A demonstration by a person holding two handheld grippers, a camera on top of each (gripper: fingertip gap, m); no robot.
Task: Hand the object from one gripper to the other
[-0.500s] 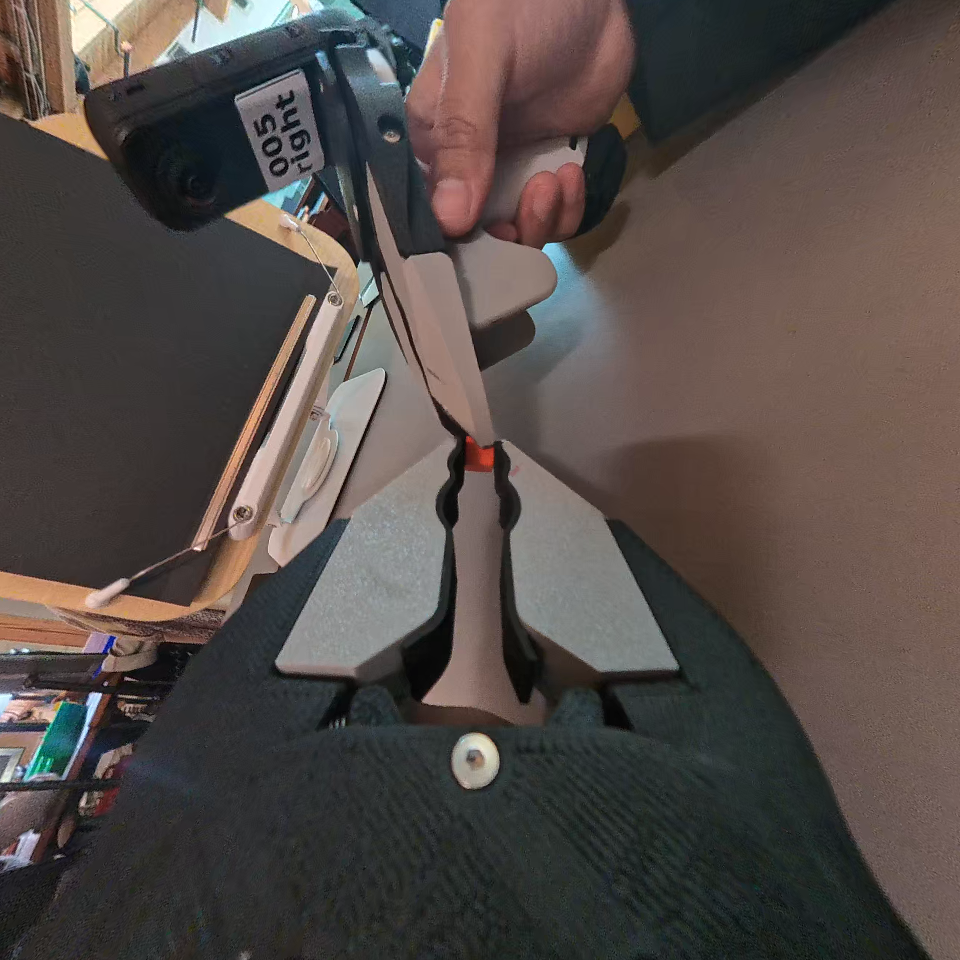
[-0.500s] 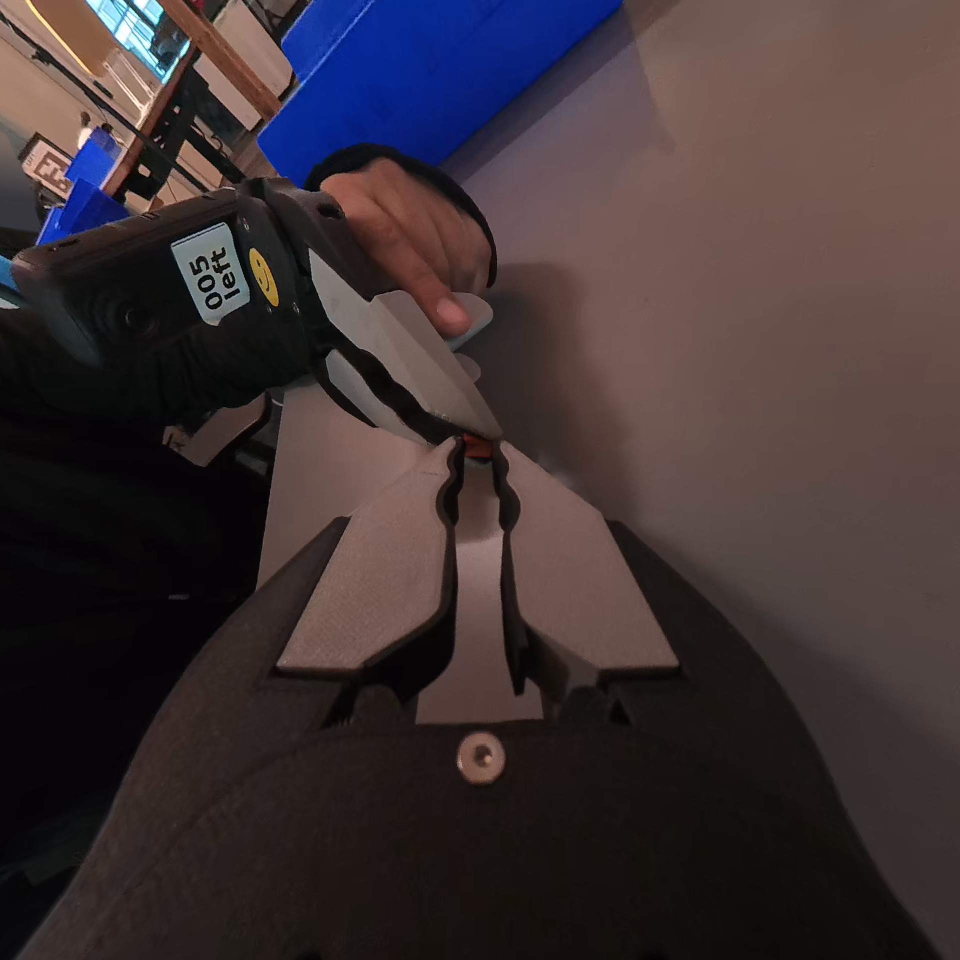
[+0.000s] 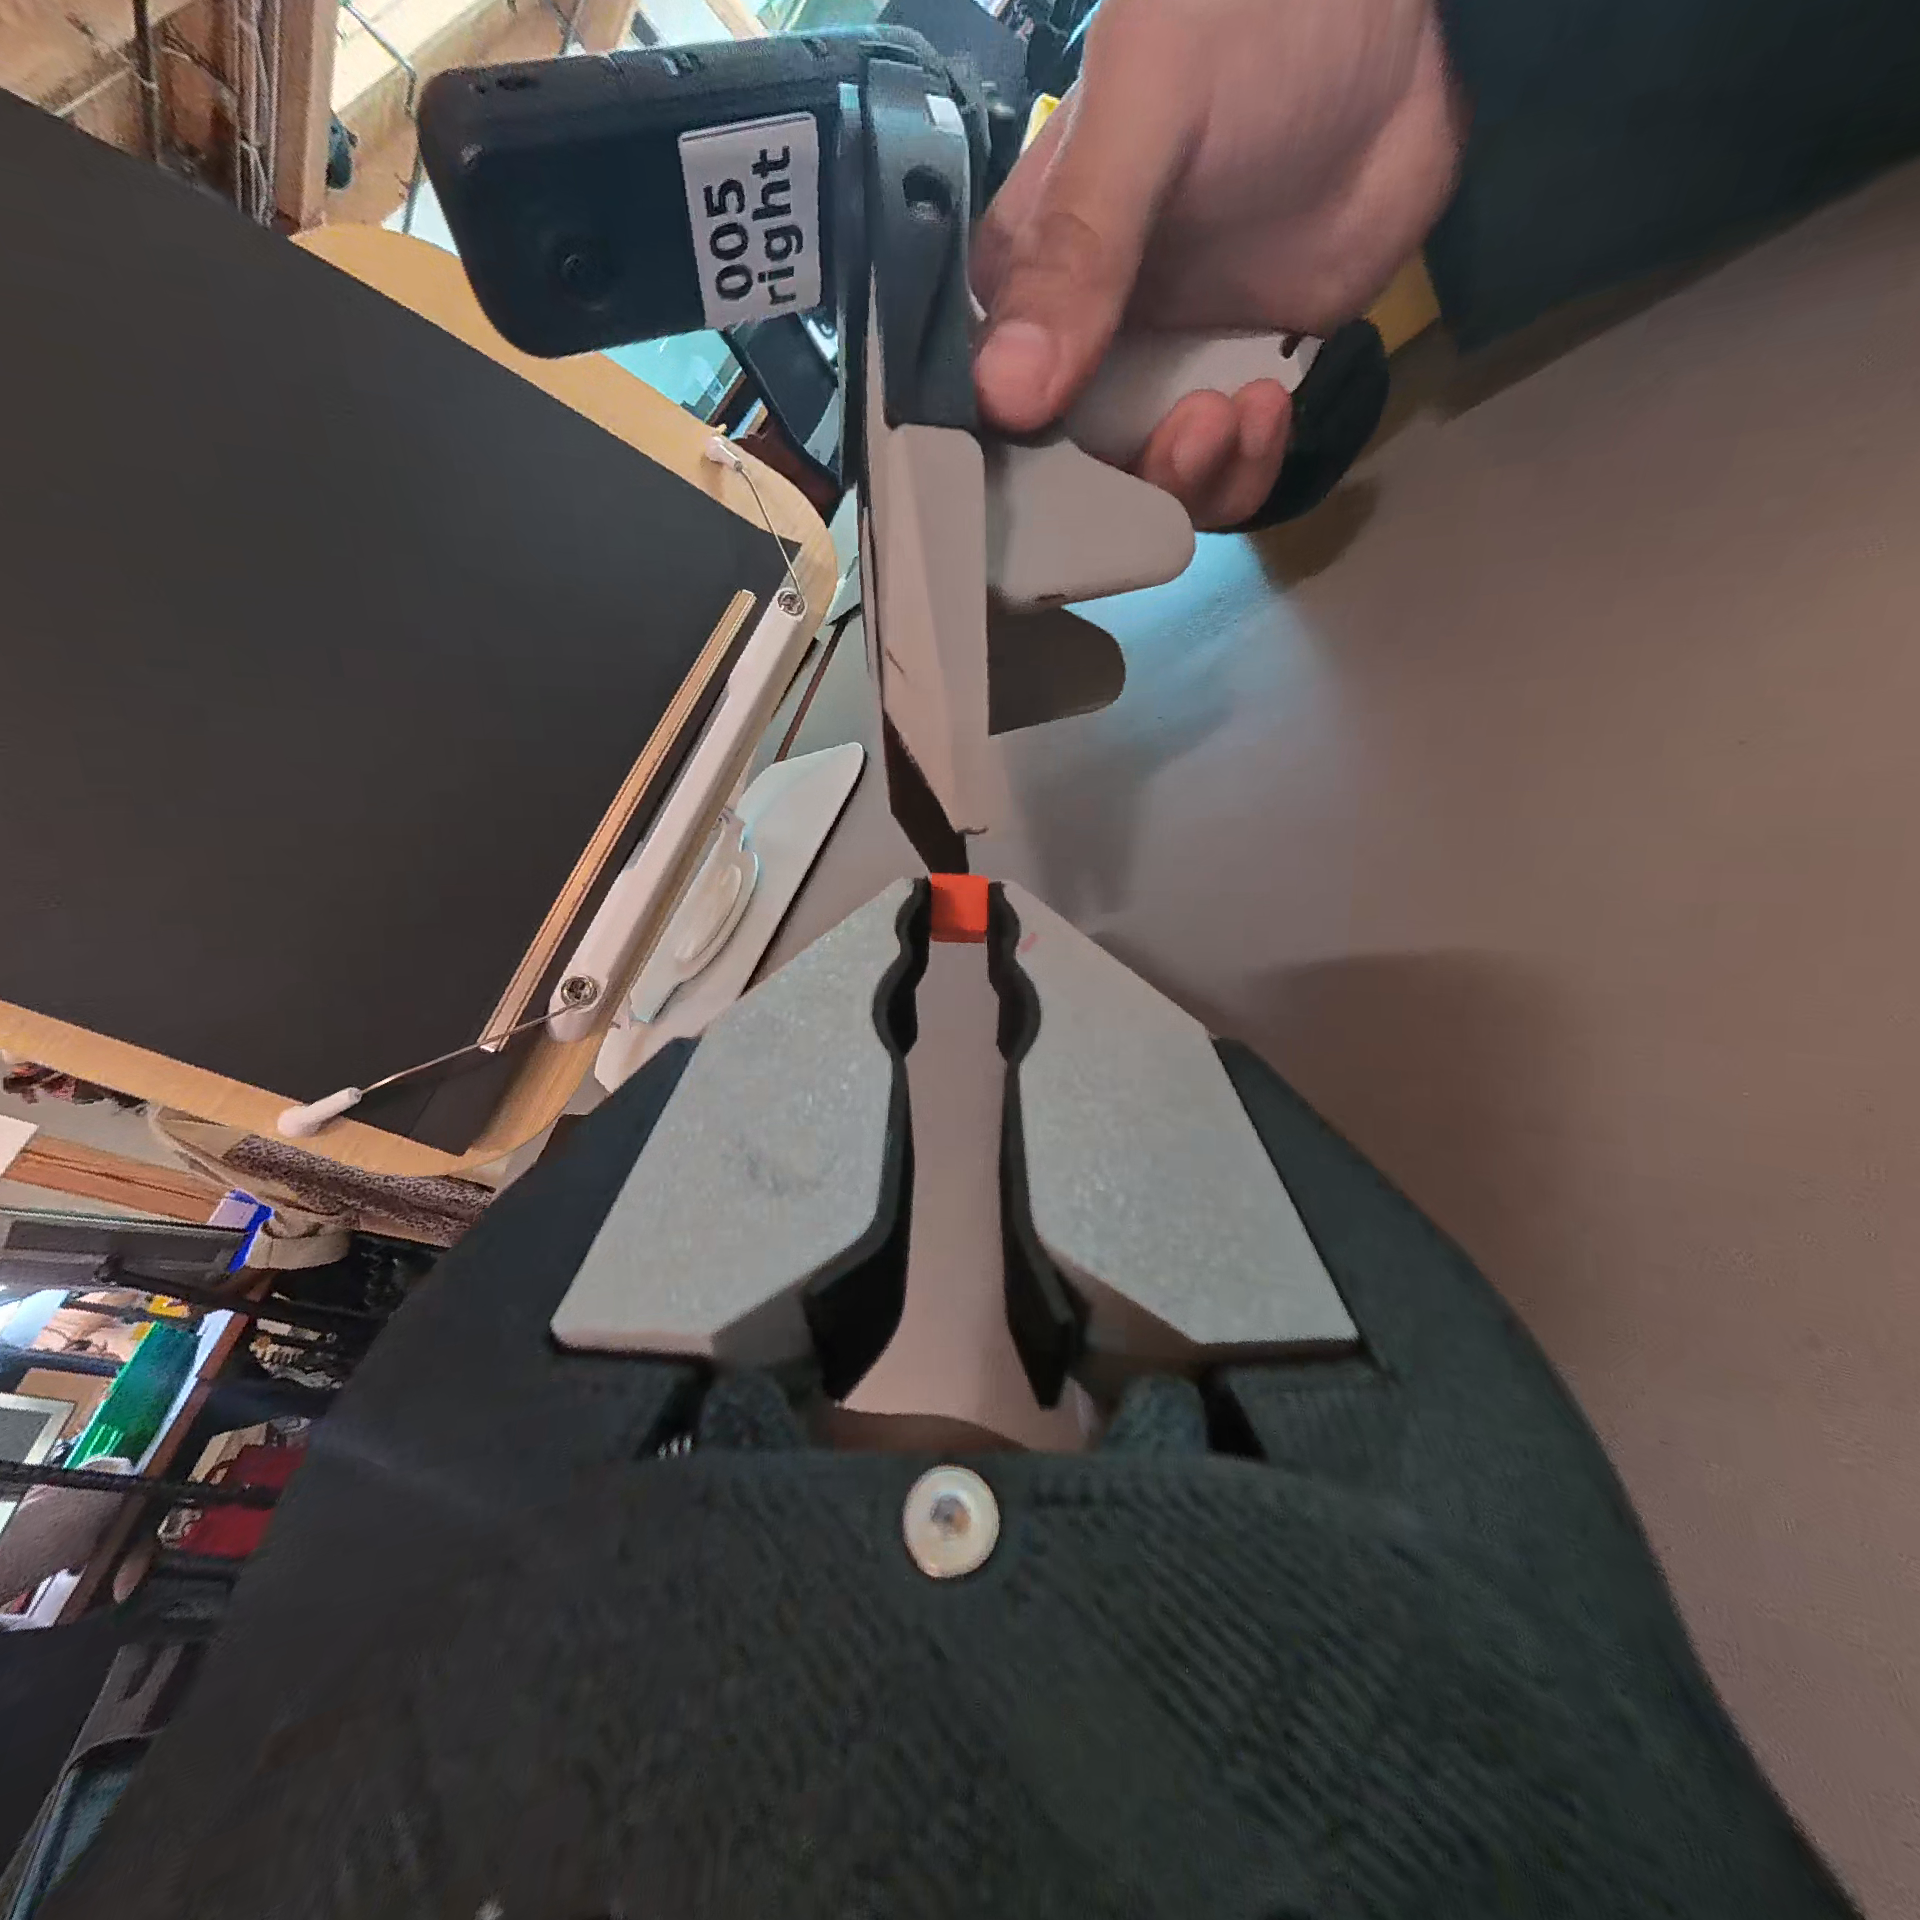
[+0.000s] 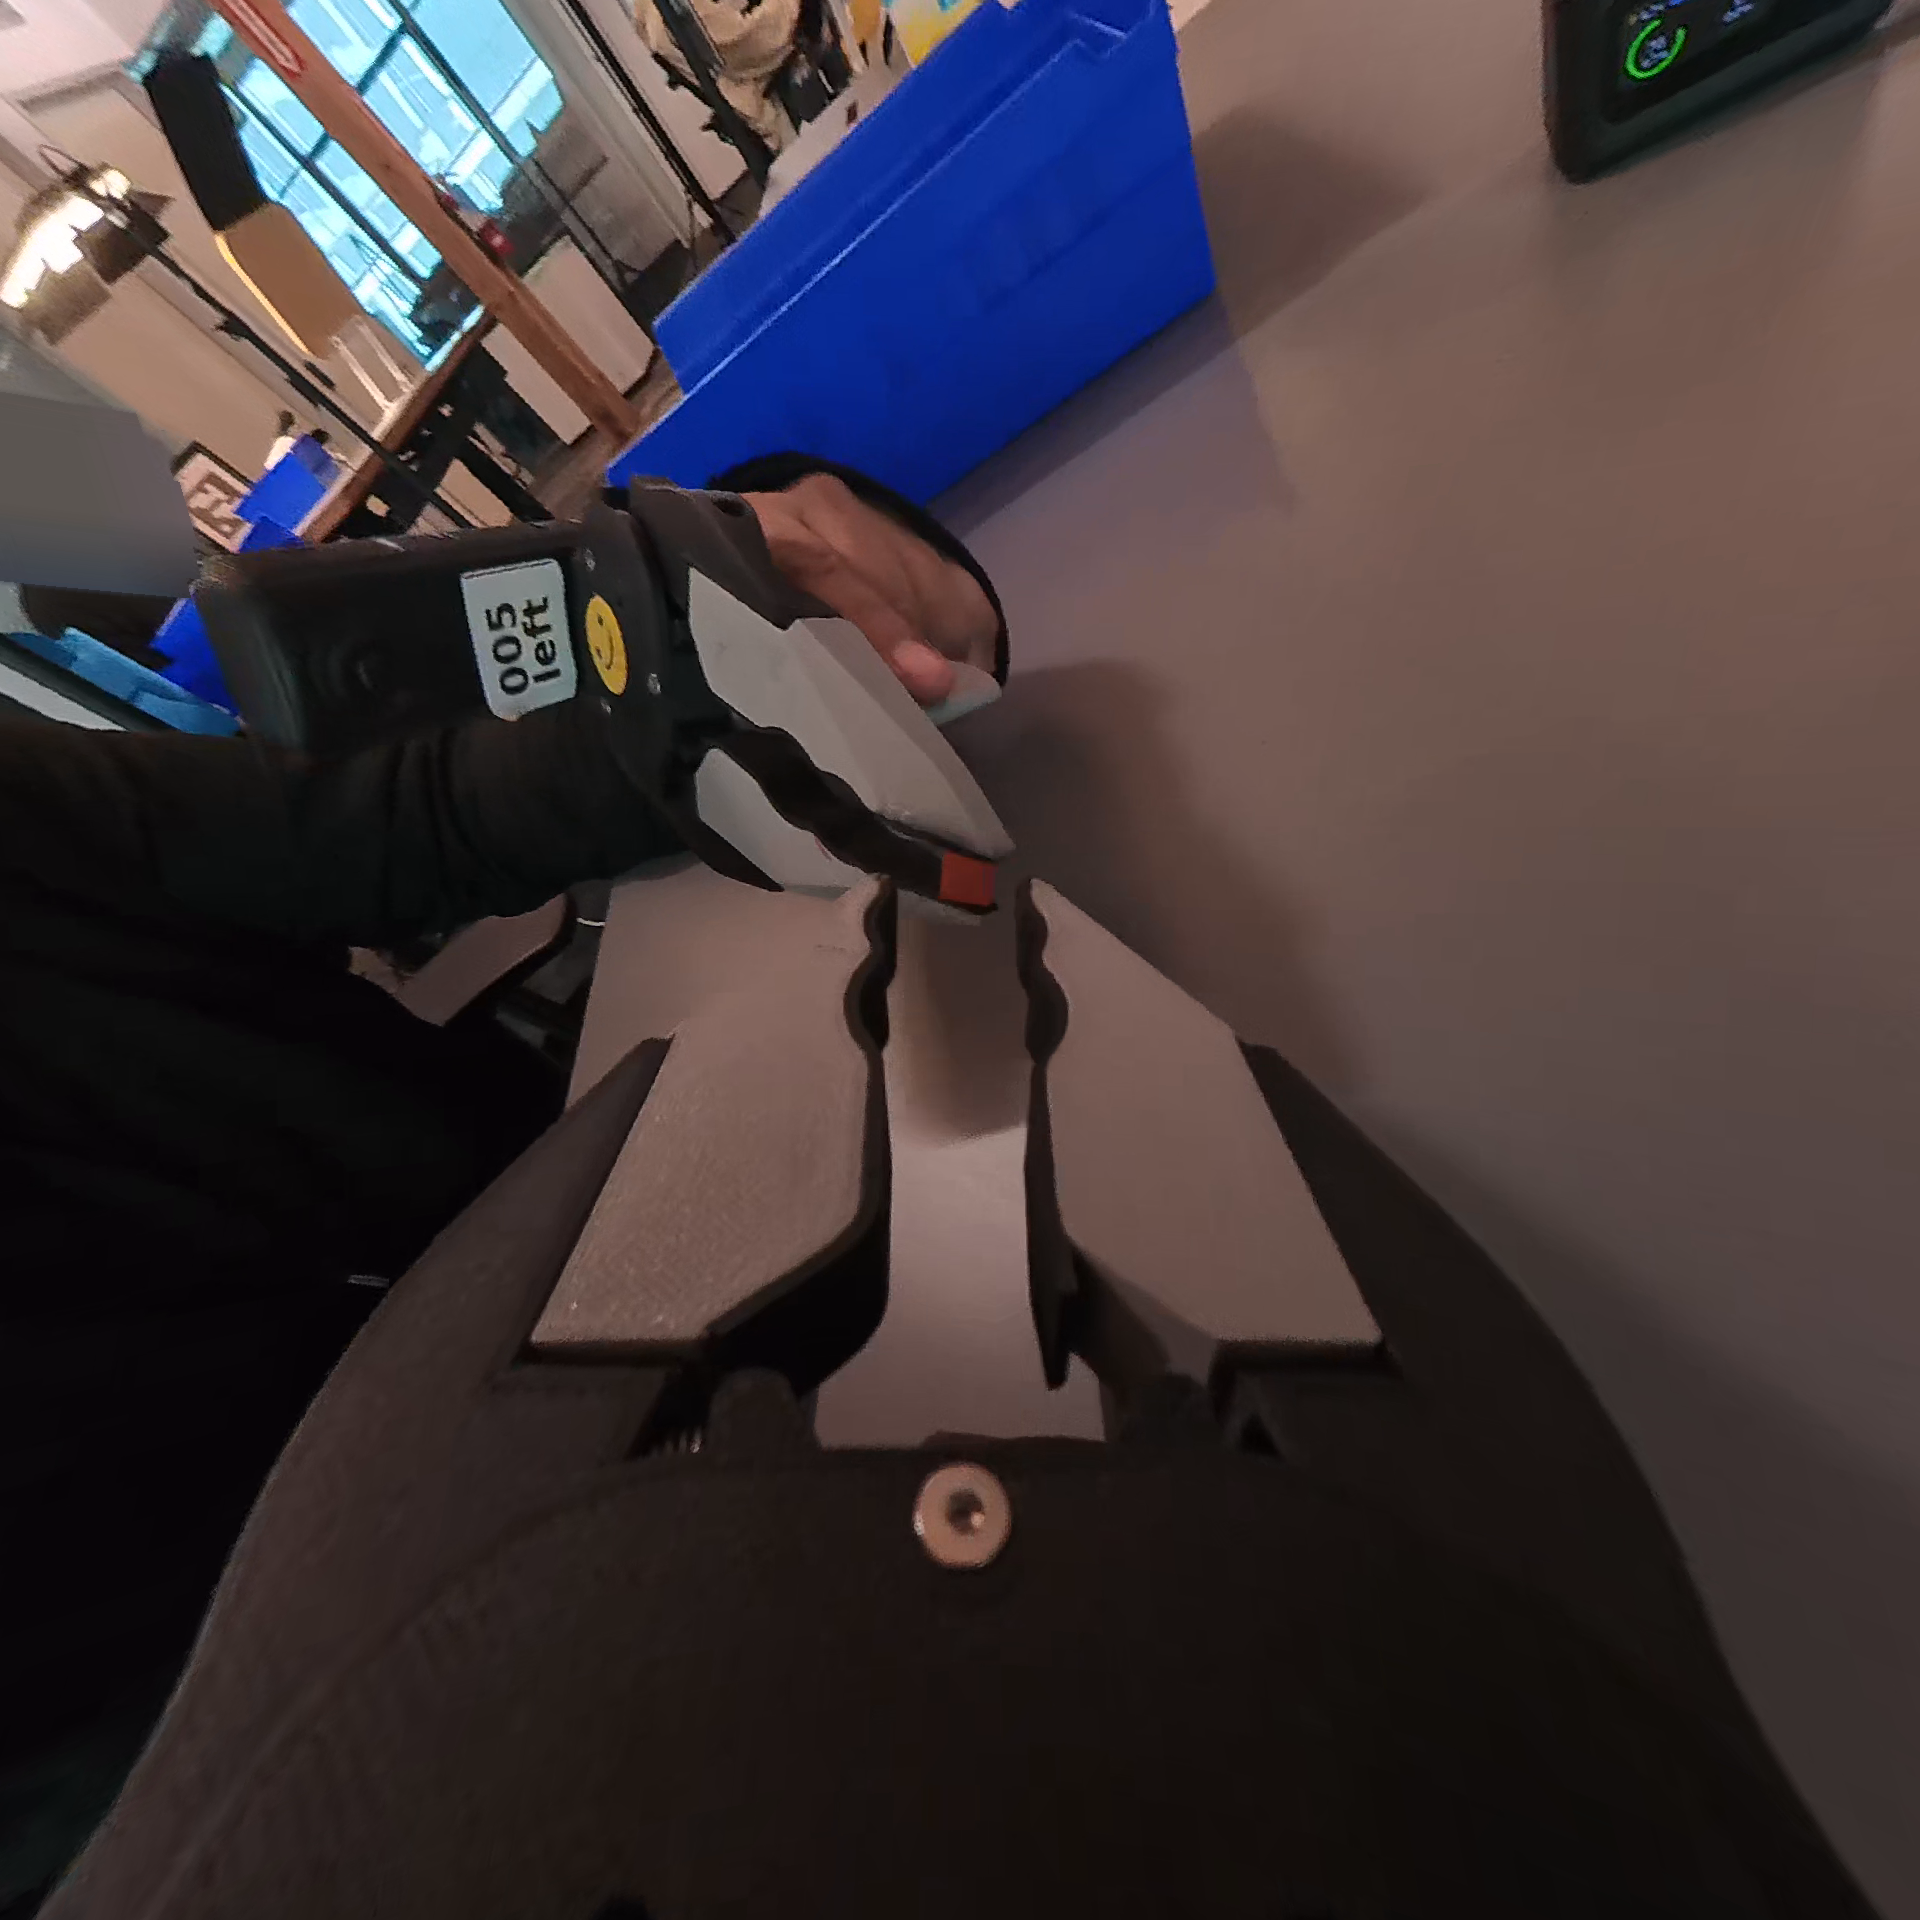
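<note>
since half a second ago the right gripper [image 4: 956, 894] has spread its fingers and drawn back a little from the small orange block [image 3: 957, 907]; earlier both sets of tips crowded on the block, now the right one's tips stand apart with clear space between them. seen from the left wrist, the right gripper's tips [image 3: 951, 831] hang just above the block, close but seemingly not pinching it. the left gripper [image 3: 957, 909] is clamped on the orange block, which sits at the very end of its fingertips; the right wrist view shows the same, the block [image 4: 964, 879] held by the left gripper [image 4: 961, 883] just ahead of the open right tips.

judging from this, the handover looks done or all but done: the block is in the left gripper alone, and what remains is for the two tools to separate cleanly.

further out, everything is held above a grey table [image 4: 1558, 831]. a blue bin [image 4: 935, 291] stands well back, and a dark device with a lit screen [image 4: 1714, 73] at the far corner. on the other side a black board with a wooden edge [image 3: 312, 623] lies near the table. nothing stands between the grippers; the only risk i see is the thin grip at the tips.
</note>
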